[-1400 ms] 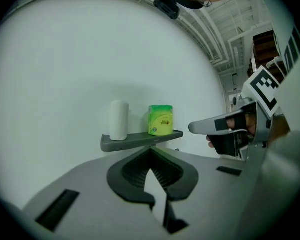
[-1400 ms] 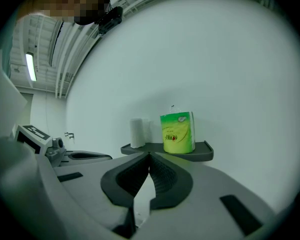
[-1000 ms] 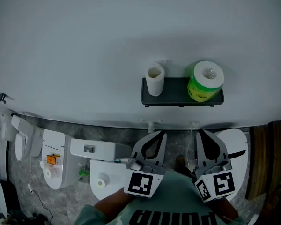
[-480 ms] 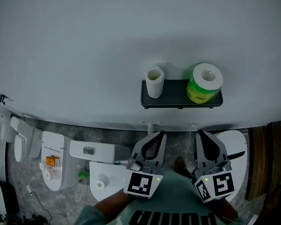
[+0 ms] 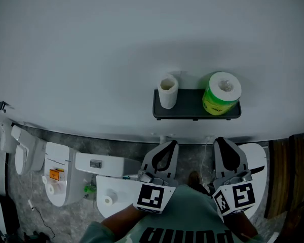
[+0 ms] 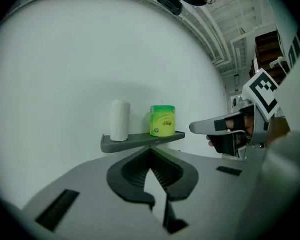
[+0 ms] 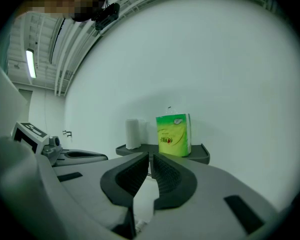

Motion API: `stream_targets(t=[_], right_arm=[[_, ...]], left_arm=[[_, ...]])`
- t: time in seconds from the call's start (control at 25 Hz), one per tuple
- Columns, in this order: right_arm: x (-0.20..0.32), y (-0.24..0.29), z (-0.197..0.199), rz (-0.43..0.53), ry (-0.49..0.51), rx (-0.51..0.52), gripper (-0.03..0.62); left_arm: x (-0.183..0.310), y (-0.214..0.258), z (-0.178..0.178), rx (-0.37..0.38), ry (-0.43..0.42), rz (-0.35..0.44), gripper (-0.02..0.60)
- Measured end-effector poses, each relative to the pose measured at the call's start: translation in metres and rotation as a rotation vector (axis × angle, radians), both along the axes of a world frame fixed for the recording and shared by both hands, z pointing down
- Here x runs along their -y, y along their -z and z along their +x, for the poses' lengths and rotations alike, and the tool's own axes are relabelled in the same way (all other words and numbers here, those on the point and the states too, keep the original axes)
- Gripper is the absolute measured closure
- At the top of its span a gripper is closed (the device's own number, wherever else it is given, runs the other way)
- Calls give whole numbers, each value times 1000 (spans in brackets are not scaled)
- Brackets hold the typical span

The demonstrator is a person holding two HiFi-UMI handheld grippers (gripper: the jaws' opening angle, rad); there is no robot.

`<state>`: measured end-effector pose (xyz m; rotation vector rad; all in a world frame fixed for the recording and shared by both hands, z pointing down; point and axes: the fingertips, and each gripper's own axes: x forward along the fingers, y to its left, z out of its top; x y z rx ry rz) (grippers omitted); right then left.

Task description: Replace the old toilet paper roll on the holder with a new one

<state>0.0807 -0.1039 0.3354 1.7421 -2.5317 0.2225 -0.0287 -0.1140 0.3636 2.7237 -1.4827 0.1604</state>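
Note:
A dark wall shelf (image 5: 192,111) carries the old, thin white roll (image 5: 167,91) on its left and a new roll in a green wrapper (image 5: 222,93) on its right. Both stand upright. My left gripper (image 5: 170,145) and right gripper (image 5: 222,142) hang side by side below the shelf, pointing at the wall, both shut and empty. In the left gripper view the thin roll (image 6: 120,120) and green roll (image 6: 162,120) stand on the shelf (image 6: 140,142) beyond the closed jaws, well apart from them. The right gripper view shows the green roll (image 7: 174,135) straight ahead and the thin roll (image 7: 133,133) to its left.
A white toilet with its cistern (image 5: 104,162) stands low at the left, and a white unit (image 5: 58,178) lies further left. A white rounded fixture (image 5: 254,161) and a wooden door (image 5: 290,176) are at the right. The plain white wall (image 5: 142,44) fills the upper view.
The shelf sits slightly lower in the head view than before. Both grippers keep their places below it and stay shut.

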Motion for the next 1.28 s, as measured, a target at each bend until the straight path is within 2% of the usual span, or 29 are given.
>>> stream_targets(t=[0.12,0.36,0.52,0.76,0.88,1.04,1.28], right_arm=[[7,3,6,10,-17,0,562],[23,6,19,5,-34,18,439],[35,6,25,-6,-30,30,326],[52,16,33,16,-44,18,267],[62,19,34,32,-48,0,226],[76,22,32,39,-37,-14,180],[92,24,29,39,-42,-28,168]], left_arm=[[4,3,1,1,0,7,577],[9,2,7,40,-21,-4,577],[15,8,12,22,-17,19,577],[21,9,17,54,-31,17,577],[26,12,17,45,-27,30,577],[31,7,16,53,-27,6,577],[38,7,15,57,-31,-8,577]])
